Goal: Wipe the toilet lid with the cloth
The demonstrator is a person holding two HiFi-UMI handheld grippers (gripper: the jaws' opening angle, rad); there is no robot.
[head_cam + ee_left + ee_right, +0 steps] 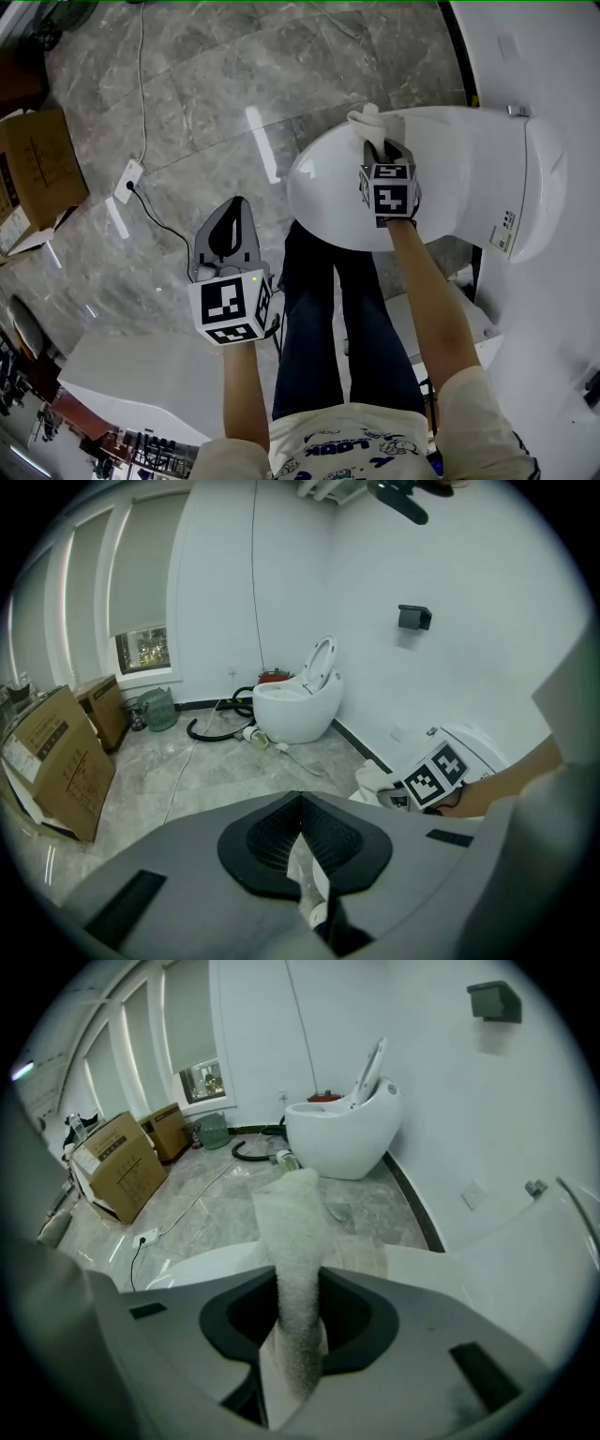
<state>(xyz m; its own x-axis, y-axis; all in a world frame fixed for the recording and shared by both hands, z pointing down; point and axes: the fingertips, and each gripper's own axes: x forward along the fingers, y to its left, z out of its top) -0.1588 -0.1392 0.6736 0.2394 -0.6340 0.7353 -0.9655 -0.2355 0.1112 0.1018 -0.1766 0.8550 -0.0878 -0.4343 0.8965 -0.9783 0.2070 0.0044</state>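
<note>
The left gripper (231, 225) hangs over the floor beside the toilet, jaws pressed together on nothing. It is held clear, I judge, because wiping needs only 1 tool. Further right, the right gripper (380, 150) clamps the cloth (367, 120) firmly, with the free end reaching forward over the closed toilet lid (319, 192) near its far edge, apparently to drag it across.

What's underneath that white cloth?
The closed white toilet lid lies under the cloth, which the right tool pinches. The lid surface beneath the cloth is covered.
</note>
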